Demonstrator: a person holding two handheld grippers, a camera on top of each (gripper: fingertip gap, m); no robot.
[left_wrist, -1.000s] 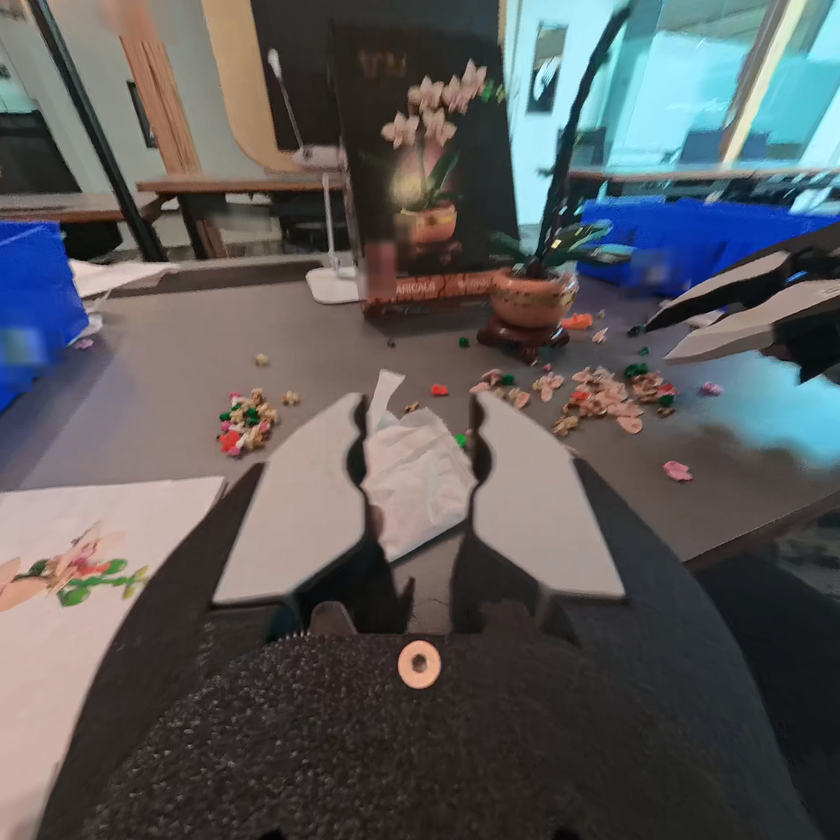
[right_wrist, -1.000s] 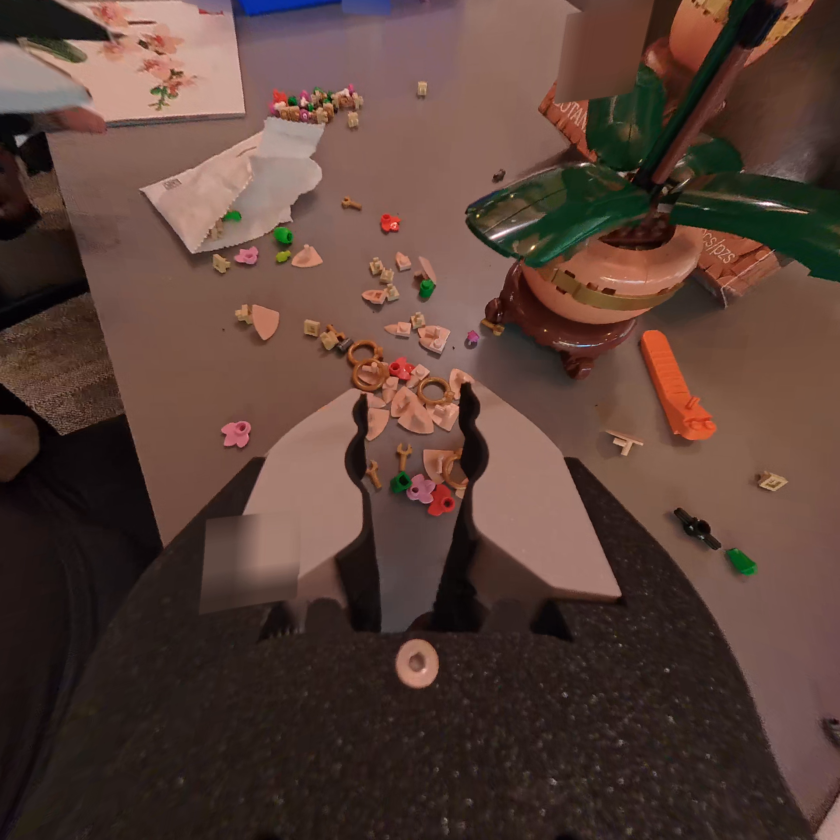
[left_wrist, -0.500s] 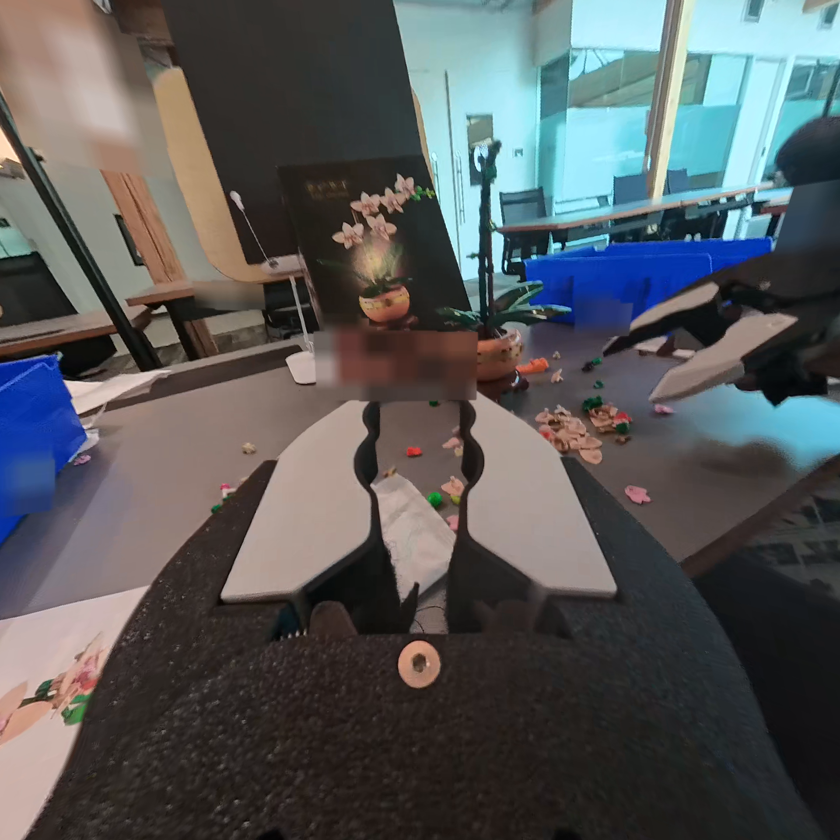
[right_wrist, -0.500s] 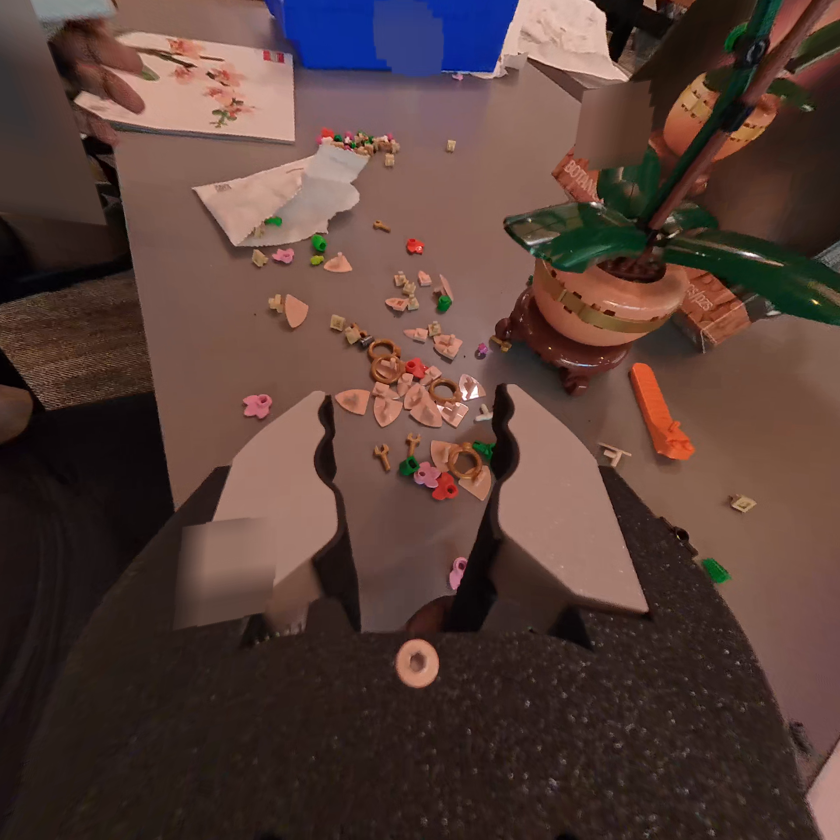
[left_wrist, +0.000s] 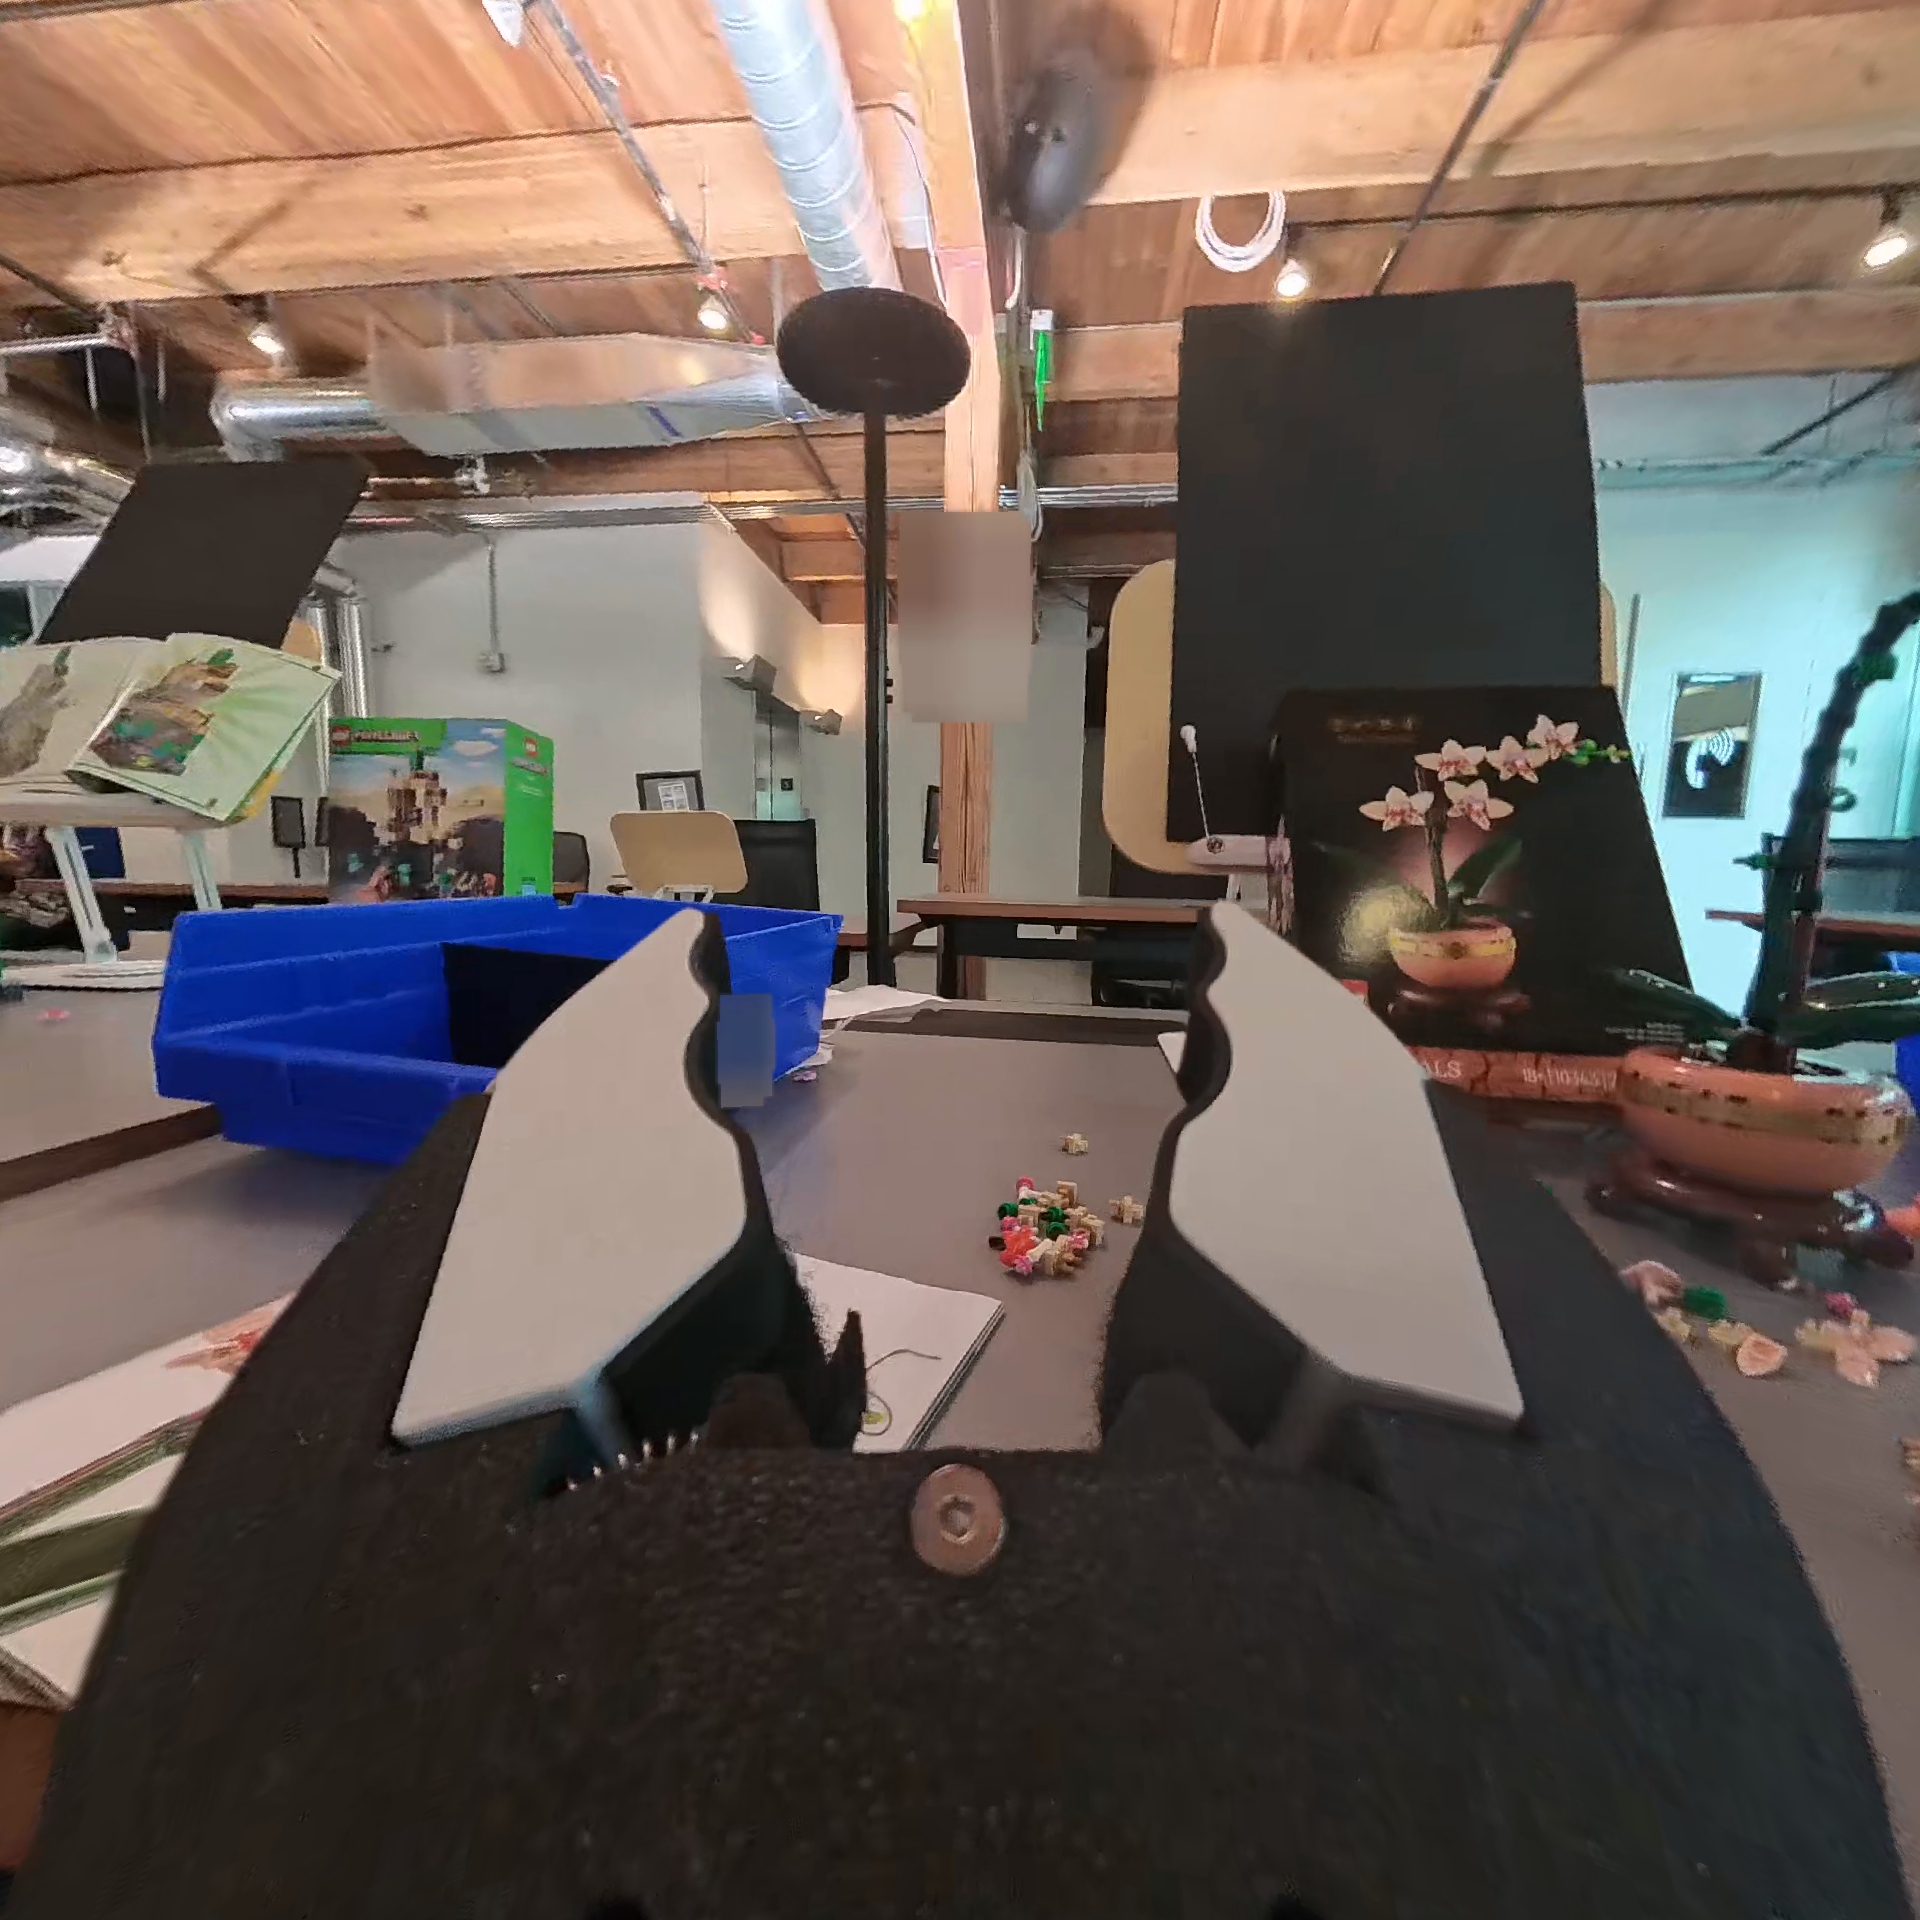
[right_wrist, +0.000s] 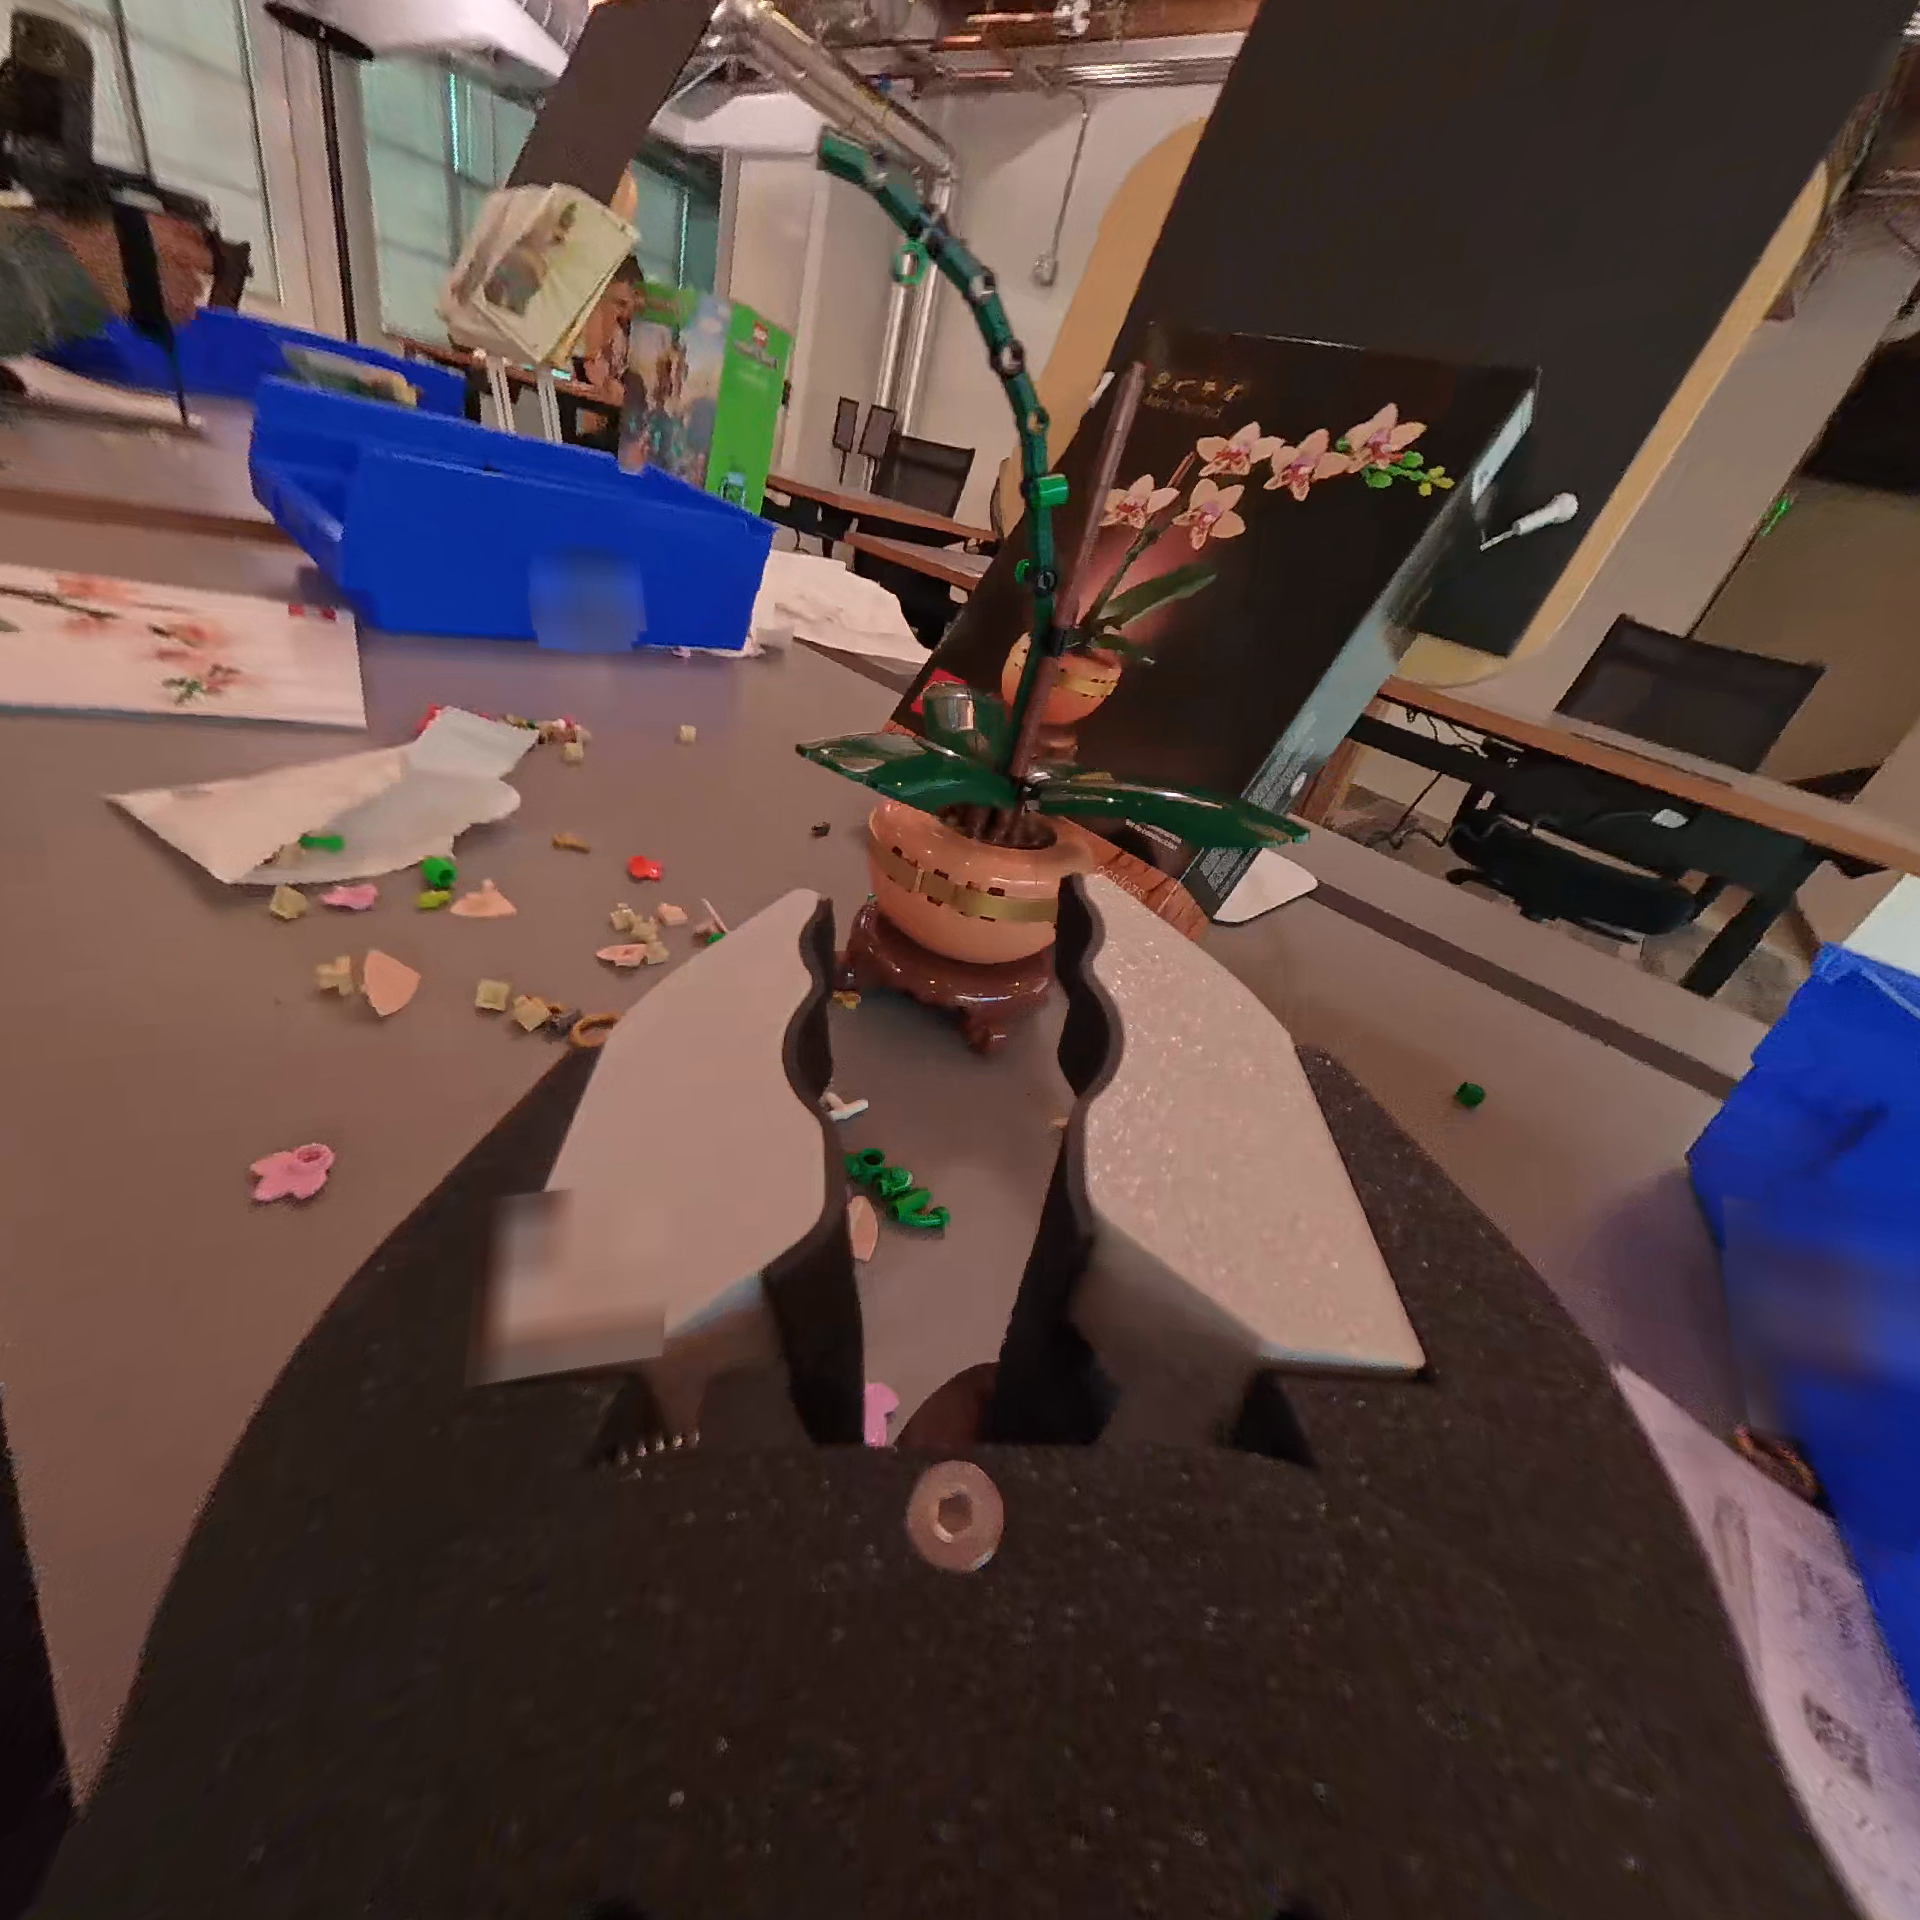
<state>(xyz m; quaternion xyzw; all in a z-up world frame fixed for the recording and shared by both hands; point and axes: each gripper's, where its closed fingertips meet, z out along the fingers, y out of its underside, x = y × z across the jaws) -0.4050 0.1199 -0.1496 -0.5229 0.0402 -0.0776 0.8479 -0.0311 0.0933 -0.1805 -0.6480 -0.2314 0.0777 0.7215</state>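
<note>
My left gripper (left_wrist: 956, 920) is wide open and empty, raised above the grey table (left_wrist: 935, 1122). It points between a blue bin (left_wrist: 416, 1018) and a dark box with an orchid picture (left_wrist: 1475, 883). A small pile of loose bricks (left_wrist: 1049, 1226) lies below and ahead. My right gripper (right_wrist: 948, 899) is open and empty, low over the table. A brick-built pot (right_wrist: 966, 883) with green leaves and a curved green stem (right_wrist: 997, 343) stands just beyond its tips, untouched. A green piece (right_wrist: 894, 1184) lies on the table between its fingers.
Loose pieces (right_wrist: 623, 935) and a white paper bag (right_wrist: 332, 800) lie left of the pot. A pink flower piece (right_wrist: 293, 1169) lies nearer. A booklet (right_wrist: 177, 644) and blue bin (right_wrist: 499, 540) are at far left. Another blue bin (right_wrist: 1829, 1195) stands at the right. Measured from the fingertips, the brick-built pot (right_wrist: 966, 883) is 10 cm or so from the right gripper and 30 cm from the left.
My left gripper tilted up, swung left and opened wide; the paper bag left its view. My right gripper tilted up from the loose pieces toward the pot; its jaws widened, then narrowed.
</note>
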